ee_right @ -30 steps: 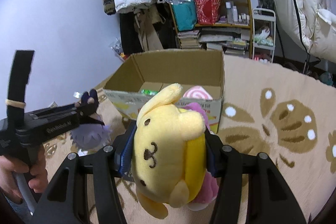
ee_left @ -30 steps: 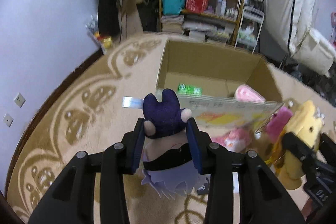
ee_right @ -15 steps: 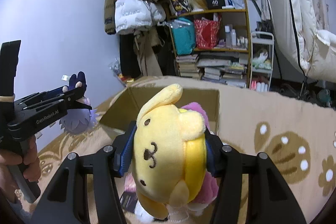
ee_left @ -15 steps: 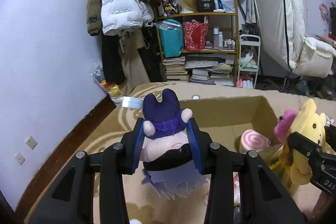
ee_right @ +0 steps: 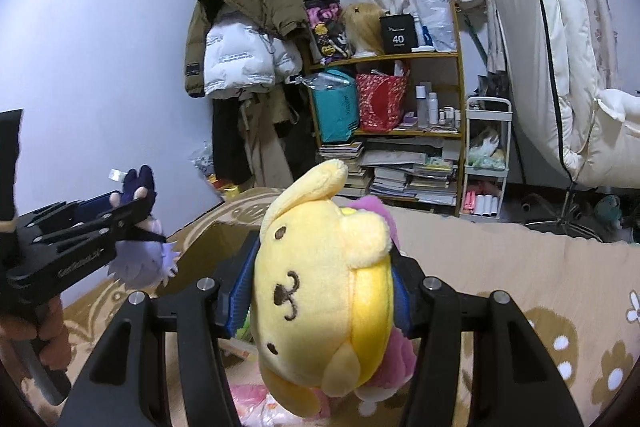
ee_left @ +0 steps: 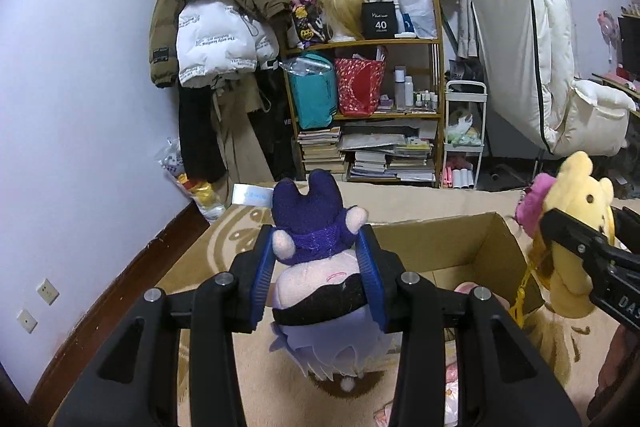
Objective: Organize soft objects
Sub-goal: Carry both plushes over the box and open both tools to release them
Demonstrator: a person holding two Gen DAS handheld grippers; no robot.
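Observation:
My left gripper [ee_left: 316,267] is shut on a small plush doll [ee_left: 316,267] with a navy outfit, pink face and pale lilac hair, held upside down above the rug. The same doll [ee_right: 140,259] and left gripper [ee_right: 132,211] show at the left of the right wrist view. My right gripper [ee_right: 324,279] is shut on a yellow dog plush [ee_right: 320,291] with a pink piece behind it, also seen as the yellow plush [ee_left: 572,239] at the right of the left wrist view. An open cardboard box [ee_left: 448,239] sits on the rug just beyond both toys, with a pink item [ee_left: 476,291] inside.
A shelf [ee_left: 368,107] packed with books, bags and bottles stands against the far wall, beside hanging coats [ee_left: 216,27]. A white cart [ee_left: 464,131] and a white folded mattress [ee_left: 532,47] stand to the right. Pink packets [ee_right: 256,403] lie on the patterned beige rug [ee_right: 520,275] below the grippers.
Both grippers have risen and tilted upward with their plush toys still held. The box has dropped lower in both views and more of the shelf and wall shows.

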